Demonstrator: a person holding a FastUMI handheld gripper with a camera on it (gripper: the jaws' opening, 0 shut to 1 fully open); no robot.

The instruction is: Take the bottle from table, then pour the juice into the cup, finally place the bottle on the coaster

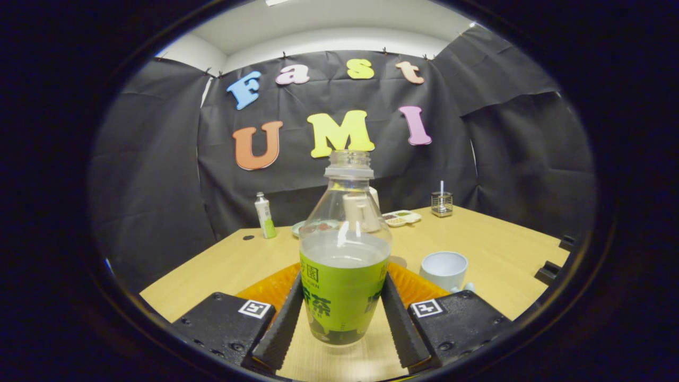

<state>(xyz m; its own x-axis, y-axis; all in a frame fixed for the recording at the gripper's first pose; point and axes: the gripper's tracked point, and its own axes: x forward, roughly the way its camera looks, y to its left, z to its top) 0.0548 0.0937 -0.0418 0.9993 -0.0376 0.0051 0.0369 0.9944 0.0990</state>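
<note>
Claw clamped on the uncapped bottle, held upright between both fingers.

The gripper (342, 310) has its two fingers pressed against the opposite sides of the clear plastic bottle (344, 254), which carries a green label and holds pale liquid up to about the top of that label; its neck is open, with no cap on. The bottle stands straight over the wooden table (493, 239). Just behind it, spreading out to both sides of the fingers, lies an orange ribbed coaster (270, 286). Ahead and to the right of the right finger sits a pale blue cup (444, 269). Farther beyond, near the booth's wall, stand a small white-and-green bottle (264, 215), a divided snack tray (402, 217) and a glass holder (441, 203) with a straw.
</note>
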